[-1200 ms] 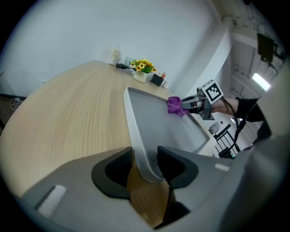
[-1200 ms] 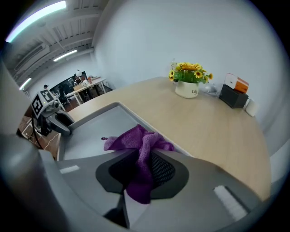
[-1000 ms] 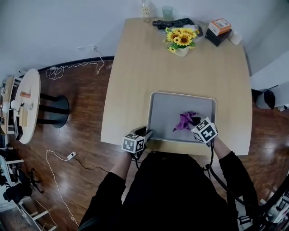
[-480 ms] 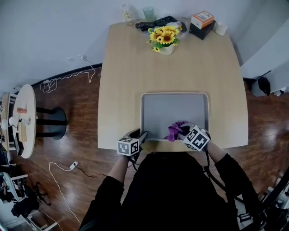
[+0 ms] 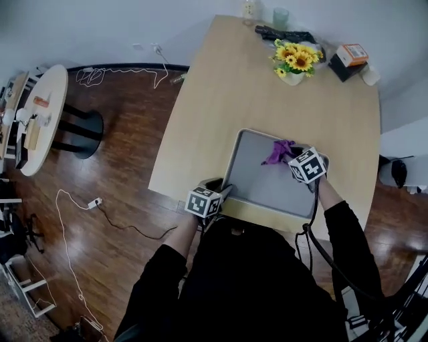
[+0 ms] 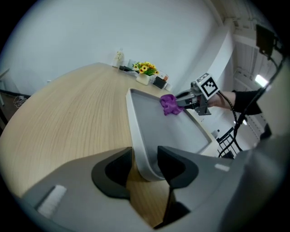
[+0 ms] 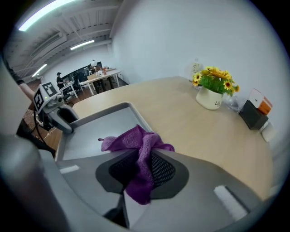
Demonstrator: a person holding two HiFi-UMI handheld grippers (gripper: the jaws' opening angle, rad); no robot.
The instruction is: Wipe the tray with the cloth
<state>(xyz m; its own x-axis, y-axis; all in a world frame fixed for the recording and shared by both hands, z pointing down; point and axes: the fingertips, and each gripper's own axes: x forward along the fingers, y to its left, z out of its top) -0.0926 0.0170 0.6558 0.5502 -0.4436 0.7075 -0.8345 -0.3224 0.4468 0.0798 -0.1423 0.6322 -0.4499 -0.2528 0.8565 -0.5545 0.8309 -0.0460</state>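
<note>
- Wood floor [image 5: 120, 174] is taking up the left of the head view, with a white cable [image 5: 73, 220] trailing over it.
- Light wooden desk [image 5: 221, 100] is carrying everything for the task.
- Person in dark sleeves is standing at the desk's near edge, holding 1 claw in each hand.
- Grey rectangular tray [image 5: 257, 167] is lying flat on the near part of the desk, right in front of the person.
- Round side table [image 5: 43, 113] is standing on the floor well to the left, apart from the desk.
- Left claw [image 6: 145, 167] is clamping the tray's near-left corner, with the raised rim sitting between its 2 jaws and both pads against it.
- Right claw [image 7: 142, 170] is closed tight on the cloth, with fabric bunching out above and below the jaws.
- In the head view the right claw [image 5: 289, 155] is reaching over the tray's far right area, while the left claw [image 5: 224, 190] is staying low at the near-left corner.
- Purple cloth [image 7: 136, 140] is hanging from the right claw and touching the tray floor near the far rim, toward the right corner; it is also showing at [image 5: 279, 152] and [image 6: 170, 104].
- Sunflowers in a white pot [image 5: 294, 60] are standing on the far part of the desk, well apart from the tray.
- Black box with an orange top [image 5: 351, 57] is sitting just right of the flowers.
- Glass [image 5: 281, 17] and small bottle [image 5: 249, 10] are standing at the far desk edge.
</note>
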